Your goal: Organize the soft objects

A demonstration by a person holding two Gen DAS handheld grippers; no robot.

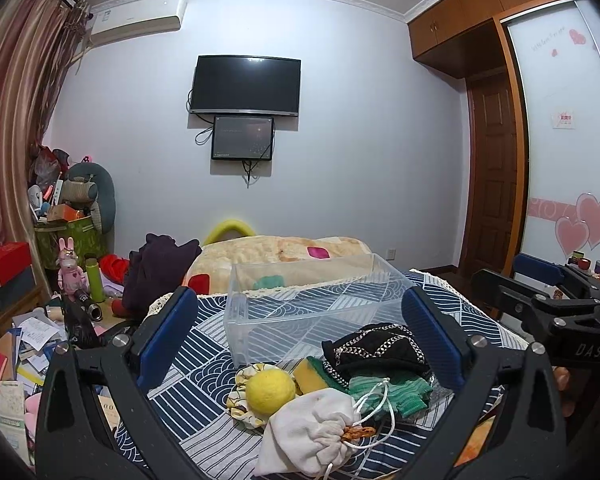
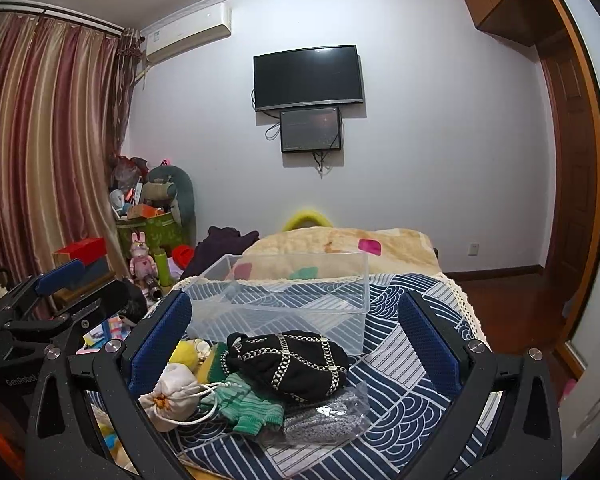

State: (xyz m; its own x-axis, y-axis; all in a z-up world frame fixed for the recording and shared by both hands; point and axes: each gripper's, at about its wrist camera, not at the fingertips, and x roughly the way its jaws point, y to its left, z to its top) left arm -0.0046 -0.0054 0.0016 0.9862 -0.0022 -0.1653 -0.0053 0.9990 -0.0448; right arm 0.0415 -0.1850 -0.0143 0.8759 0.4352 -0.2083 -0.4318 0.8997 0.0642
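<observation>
A pile of soft objects lies on the blue patterned cloth (image 1: 204, 344): a yellow ball (image 1: 270, 391), a white drawstring pouch (image 1: 310, 432), a yellow-green sponge (image 1: 309, 374), a green knit piece (image 1: 384, 394) and a black patterned pouch (image 1: 374, 350). Behind them stands an empty clear plastic box (image 1: 312, 304). My left gripper (image 1: 300, 334) is open and empty above the pile. My right gripper (image 2: 296, 334) is open and empty over the black pouch (image 2: 290, 364), green knit (image 2: 246, 406), white pouch (image 2: 172, 396) and a grey item in a clear bag (image 2: 326, 416).
A beige blanket (image 1: 284, 252) and dark purple clothing (image 1: 156, 268) lie beyond the box (image 2: 284, 296). Cluttered toys, boxes and papers (image 1: 40, 320) sit at the left. A wardrobe (image 1: 560, 140) stands right; a TV (image 1: 246, 85) hangs on the far wall.
</observation>
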